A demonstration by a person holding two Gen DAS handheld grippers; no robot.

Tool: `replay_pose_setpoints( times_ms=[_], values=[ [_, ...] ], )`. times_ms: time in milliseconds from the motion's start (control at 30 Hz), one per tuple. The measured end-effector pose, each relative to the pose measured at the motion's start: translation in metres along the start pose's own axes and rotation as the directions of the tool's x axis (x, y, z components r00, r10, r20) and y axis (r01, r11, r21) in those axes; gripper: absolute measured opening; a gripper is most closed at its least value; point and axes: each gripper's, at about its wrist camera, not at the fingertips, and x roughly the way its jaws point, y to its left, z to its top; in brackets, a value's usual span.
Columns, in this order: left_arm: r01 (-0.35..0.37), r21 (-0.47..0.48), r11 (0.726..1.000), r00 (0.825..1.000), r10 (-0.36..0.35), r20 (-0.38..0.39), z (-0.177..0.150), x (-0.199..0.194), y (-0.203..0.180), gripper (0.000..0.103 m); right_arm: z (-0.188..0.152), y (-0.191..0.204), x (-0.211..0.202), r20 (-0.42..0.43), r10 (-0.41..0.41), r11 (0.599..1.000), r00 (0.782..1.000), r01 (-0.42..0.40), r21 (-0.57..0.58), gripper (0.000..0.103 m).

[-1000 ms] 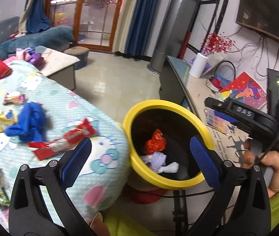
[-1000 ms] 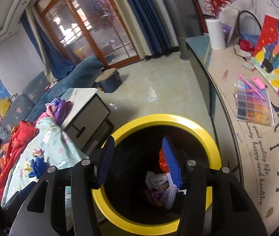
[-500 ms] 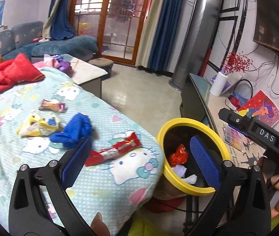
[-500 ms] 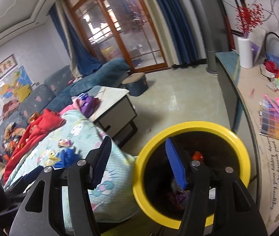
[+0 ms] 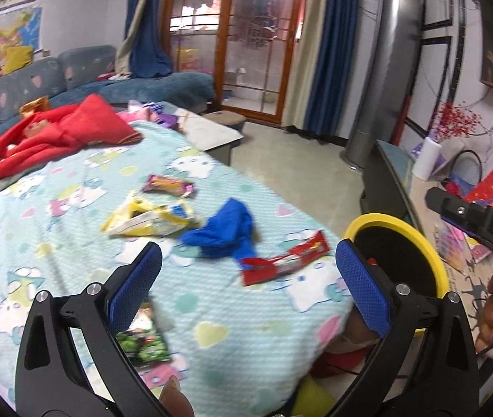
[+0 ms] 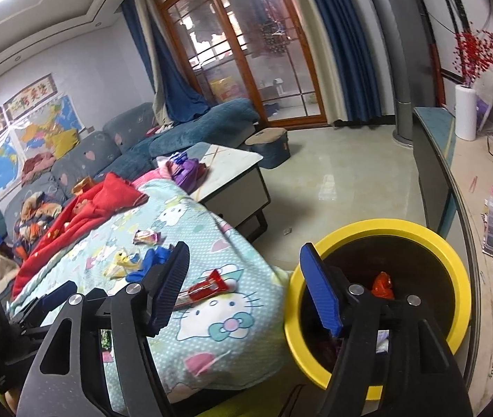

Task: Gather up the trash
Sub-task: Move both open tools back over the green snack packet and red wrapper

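Note:
A yellow-rimmed bin point(image 5: 420, 232) point(image 6: 454, 264) stands at the corner of a cartoon-print sheet point(image 5: 55, 215) point(image 6: 211, 344), with red trash point(image 6: 382, 285) inside. On the sheet lie a red wrapper point(image 5: 284, 260) point(image 6: 208, 286), a blue crumpled piece point(image 5: 229, 229) point(image 6: 149, 260), a yellow wrapper point(image 5: 149, 219), a purple wrapper point(image 5: 168, 186) and a green packet point(image 5: 145, 340). My left gripper point(image 5: 246, 285) hangs open over the sheet with nothing between its pads. My right gripper point(image 6: 246, 285) hovers by the bin's left rim, its jaws opening and empty.
A red blanket point(image 5: 48, 132) lies at the sheet's far end, a sofa point(image 6: 114, 146) behind it. A low white-topped table point(image 6: 232, 173) stands beyond the sheet. A long counter point(image 6: 482, 229) with a bead box, a vase and papers runs on the right.
Both views have swung left from the bin toward the sheet, so the wrappers now sit in front of the left gripper. The right jaws have widened and moved off the bin's mouth.

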Motion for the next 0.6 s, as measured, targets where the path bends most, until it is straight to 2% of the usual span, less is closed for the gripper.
replay_pose_setpoints(
  times_ms=[333, 600],
  values=[
    [-0.087, -0.062, 0.994, 0.996, 0.085, -0.035, -0.006, -0.002, 0.045, 0.092, -0.011, 0.038, 0.032, -0.066, 0.01, 0.996, 0.998, -0.016, -0.092, 0.068],
    [-0.146, -0.095, 0.985, 0.983, 0.134, -0.127, -0.017, 0.011, 0.073, 0.092, -0.019, 0.056, 0.073, -0.153, -0.026, 0.991, 0.988, 0.006, -0.131, 0.068]
  ],
)
